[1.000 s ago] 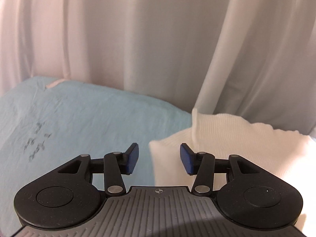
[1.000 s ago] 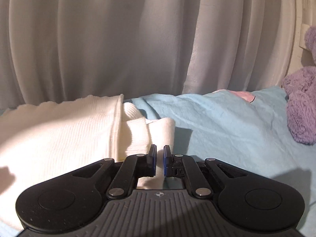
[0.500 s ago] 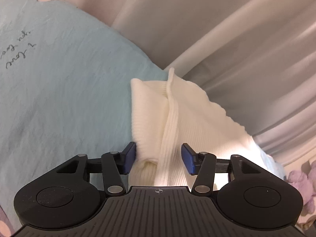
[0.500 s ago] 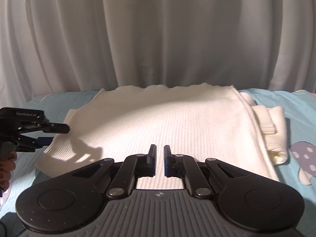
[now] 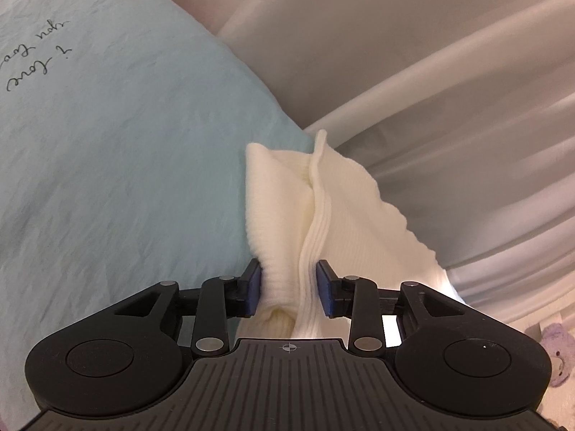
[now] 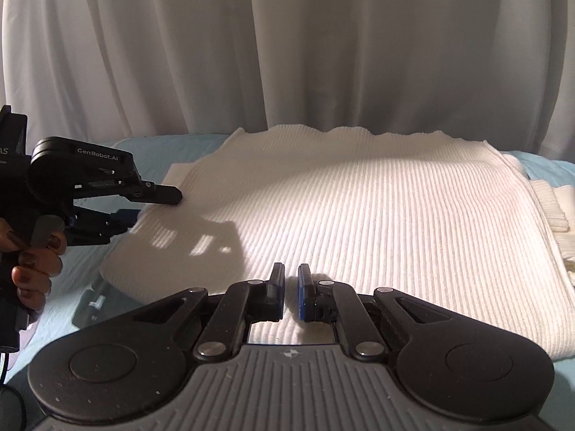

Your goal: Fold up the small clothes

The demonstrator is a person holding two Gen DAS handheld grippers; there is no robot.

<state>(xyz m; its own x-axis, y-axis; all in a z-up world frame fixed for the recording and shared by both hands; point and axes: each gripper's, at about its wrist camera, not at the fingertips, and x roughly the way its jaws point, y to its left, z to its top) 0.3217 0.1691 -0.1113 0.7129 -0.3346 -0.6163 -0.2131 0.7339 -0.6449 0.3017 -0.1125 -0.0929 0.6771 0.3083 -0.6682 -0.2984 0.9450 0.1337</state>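
Note:
A white ribbed knit sweater [image 6: 377,215] lies flat on a light blue bedsheet [image 6: 201,143]. Its left corner [image 5: 345,208] rises in a pinched ridge between the blue pads of my left gripper [image 5: 287,287]. Those jaws are closing around the corner, with a sliver of room at the right pad. From the right wrist view the left gripper [image 6: 152,206] has one finger over the corner and one under it. My right gripper [image 6: 291,276] is shut with nothing in it, hovering over the sweater's near edge at mid-width.
White curtains [image 6: 287,54] hang right behind the bed. A folded sleeve [image 6: 553,204] sticks out at the sweater's right side. A purple plush toy [image 5: 555,355] sits at the far right. A person's hand [image 6: 32,265] holds the left gripper's handle.
The left gripper rolled, dropped onto the sweater's left corner and narrowed its jaws around it. The right gripper swung left from the sleeve to the sweater's middle, staying shut.

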